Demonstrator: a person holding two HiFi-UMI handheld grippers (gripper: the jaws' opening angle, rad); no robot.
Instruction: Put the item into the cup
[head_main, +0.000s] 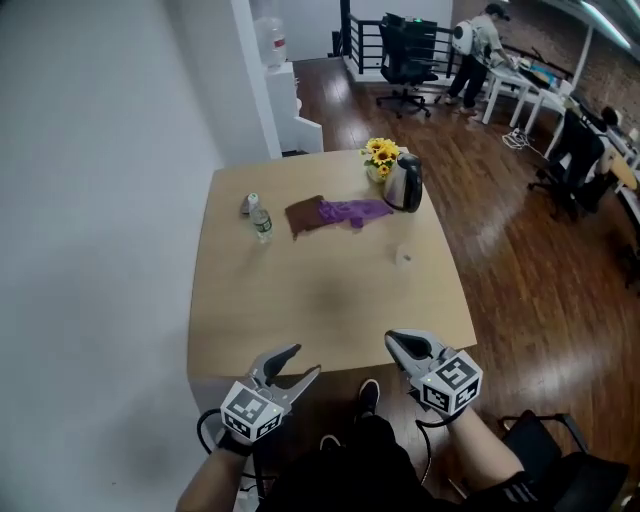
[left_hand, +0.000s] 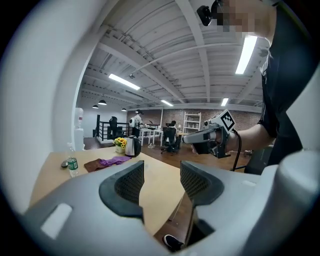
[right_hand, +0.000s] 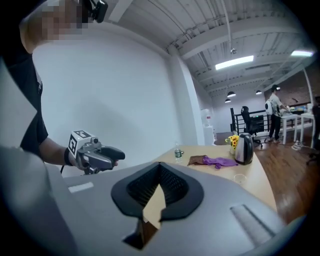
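A small clear cup (head_main: 403, 256) stands on the right half of the wooden table (head_main: 330, 300); it also shows in the right gripper view as the cup (right_hand: 240, 178). A small grey item (head_main: 246, 205) lies at the back left beside a water bottle (head_main: 261, 224). Both grippers hover at the table's near edge, far from these. My left gripper (head_main: 303, 362) is open, and nothing lies between its pads (left_hand: 131, 182). My right gripper (head_main: 393, 341) is shut, its jaws meeting with nothing held, as the right gripper view (right_hand: 160, 169) shows.
A brown cloth (head_main: 303, 214) and a purple cloth (head_main: 354, 211) lie mid-table at the back. A kettle (head_main: 405, 184) and yellow flowers (head_main: 380, 155) stand at the far right corner. A white wall (head_main: 90, 200) runs along the left. Office chairs and a person are far behind.
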